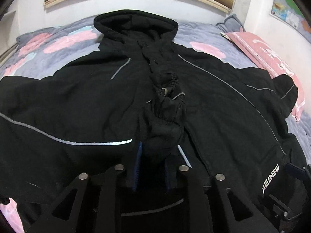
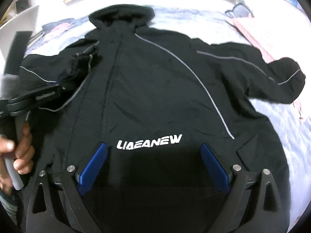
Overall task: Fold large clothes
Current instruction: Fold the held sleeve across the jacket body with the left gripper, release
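- On the bed (image 1: 204, 36), over a grey quilt with pink patches, a black hooded jacket (image 2: 155, 97) lies face up, hood (image 1: 136, 23) at the far end and hem nearest the cameras.
- Left gripper (image 1: 153, 155): clenched on the cuff (image 1: 167, 104) of the jacket's left sleeve, which is bunched between the blue pads and carried over the zip line at mid-chest.
- Right gripper (image 2: 153, 151): released, jaws wide, nothing between the blue pads (image 2: 93, 167); it hovers over the lower right chest, just near of the white logo (image 2: 149, 141).
- Step in hand, as judged: folding the left sleeve inward across the body.
- Recommended handling: lay the cuff flat and spread before letting go, since it is now crumpled; keep the fold at the shoulder seam straight, parallel to the zip; lower rather than drop, as the padded fabric looks springy and may roll back.
- The free right gripper could press the chest panel to stop the body dragging along.
- Right sleeve (image 2: 272, 71) is still spread out to the right, its cuff touching a pink pillow (image 1: 272, 58); it appears next for folding.
- Appearance: matte black shell, thin grey reflective piping (image 2: 194, 73) curving over chest and sleeves, mild wrinkles, front closed.
- Person's hand (image 2: 19, 151) grips the left tool's handle at the near left.
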Available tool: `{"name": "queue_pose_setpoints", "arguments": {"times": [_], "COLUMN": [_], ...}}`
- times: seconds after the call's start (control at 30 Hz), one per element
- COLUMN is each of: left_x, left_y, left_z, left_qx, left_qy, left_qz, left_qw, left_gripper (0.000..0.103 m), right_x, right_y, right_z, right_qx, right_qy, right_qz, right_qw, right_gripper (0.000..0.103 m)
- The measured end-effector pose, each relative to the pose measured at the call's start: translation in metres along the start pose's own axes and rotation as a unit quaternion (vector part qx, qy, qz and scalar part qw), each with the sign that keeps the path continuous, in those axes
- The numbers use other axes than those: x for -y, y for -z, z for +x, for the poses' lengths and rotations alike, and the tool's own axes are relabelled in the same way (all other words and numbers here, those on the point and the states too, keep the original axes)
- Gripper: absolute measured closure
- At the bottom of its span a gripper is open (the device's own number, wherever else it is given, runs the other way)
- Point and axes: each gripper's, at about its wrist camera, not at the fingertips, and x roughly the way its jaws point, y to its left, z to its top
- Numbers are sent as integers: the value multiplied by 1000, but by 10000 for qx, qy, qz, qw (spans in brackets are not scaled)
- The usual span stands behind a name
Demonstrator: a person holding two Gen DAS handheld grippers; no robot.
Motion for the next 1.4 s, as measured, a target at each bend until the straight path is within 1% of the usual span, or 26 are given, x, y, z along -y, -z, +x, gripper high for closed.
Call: {"name": "queue_pose_setpoints", "arguments": {"times": [0.07, 0.13, 0.17, 0.2, 0.23, 0.3, 0.37, 0.43, 0.57, 0.6, 0.63, 0.67, 0.73, 0.8, 0.87, 0.9, 0.93, 0.97, 1.0, 1.03, 1.07, 1.1, 1.2, 1.3, 1.33, 1.4], "left_x": [3, 6, 10, 8, 7, -1, -12, -30, -58, -68, -77, -87, -110, -125, -139, -144, -147, -150, -151, -151, -151, -153, -155, -152, -148, -138], "left_y": [1, 2, 1, 1, 2, 1, -2, -4, -7, -7, -6, -5, 0, 2, 4, 5, 5, 5, 4, 5, 3, 2, -1, -9, -13, -20], "left_z": [3, 5, 3, -1, -10, -33, -54, -80, -111, -118, -122, -127, -132, -131, -134, -137, -137, -138, -139, -140, -140, -142, -145, -146, -146, -143], "left_qx": [-63, -196, -250, -249, -207, 39, 232, 423, 600, 664, 693, 707, 704, 663, 698, 738, 762, 790, 827, 857, 890, 941, 1062, 1115, 1132, 1151], "left_qy": [-36, -56, -117, -116, -99, -56, -6, 41, 4, -23, -65, -140, -320, -366, -249, -215, -218, -231, -274, -326, -386, -431, -391, -347, -354, -327], "left_qz": [46, 196, 270, 244, 183, 45, -86, -333, -497, -548, -614, -697, -838, -995, -1162, -1224, -1254, -1262, -1252, -1245, -1248, -1271, -1377, -1393, -1345, -1238], "left_qw": [10000, 9996, 9993, 9993, 9996, 10000, 9997, 9985, 9970, 9963, 9957, 9950, 9935, 9922, 9905, 9895, 9889, 9886, 9883, 9880, 9874, 9865, 9840, 9833, 9838, 9851], "left_gripper": [75, 70, 69, 69, 69, 69, 69, 68, 61, 60, 55, 52, 52, 52, 52, 52, 52, 52, 52, 52, 52, 52, 52, 52, 52, 52], "right_x": [0, 0, -1, -2, -3, -5, -10, -21, -57, -65, -72, -79, -93, -104, -110, -111, -114, -119, -121, -122, -122, -121, -112, -97, -90, -73], "right_y": [-1, -3, -6, -10, -16, -29, -47, -65, -104, -111, -117, -123, -129, -133, -136, -138, -140, -140, -140, -140, -140, -140, -142, -152, -156, -163], "right_z": [0, -1, -3, -4, -7, -12, -14, -10, 5, 9, 14, 20, 33, 48, 67, 74, 82, 92, 97, 98, 95, 93, 68, 42, 32, 10], "right_qx": [5, 17, 16, 20, 36, 82, 113, 121, 44, 6, -49, -124, -305, -519, -743, -835, -955, -1114, -1200, -1201, -1107, -1022, -521, -106, 43, 343], "right_qy": [-4, -49, -106, -160, -232, -321, -441, -583, -1097, -1263, -1451, -1633, -1846, -1902, -1769, -1779, -1838, -1942, -1922, -1881, -1898, -1927, -1925, -1749, -1643, -1283], "right_qz": [-8, -32, -35, -42, -63, -102, -175, -251, -396, -384, -359, -321, -251, -136, 54, 123, 193, 241, 239, 242, 241, 220, 195, 150, 117, -3], "right_qw": [10000, 10000, 9999, 9999, 9997, 9994, 9988, 9979, 9932, 9912, 9888, 9860, 9820, 9803, 9814, 9804, 9781, 9743, 9737, 9745, 9753, 9757, 9797, 9844, 9863, 9911], "right_gripper": [6, 6, 6, 6, 6, 5, 5, 5, 5, 5, 5, 5, 5, 5, 5, 8, 24, 37, 49, 52, 55, 61, 63, 65, 65, 66]}}
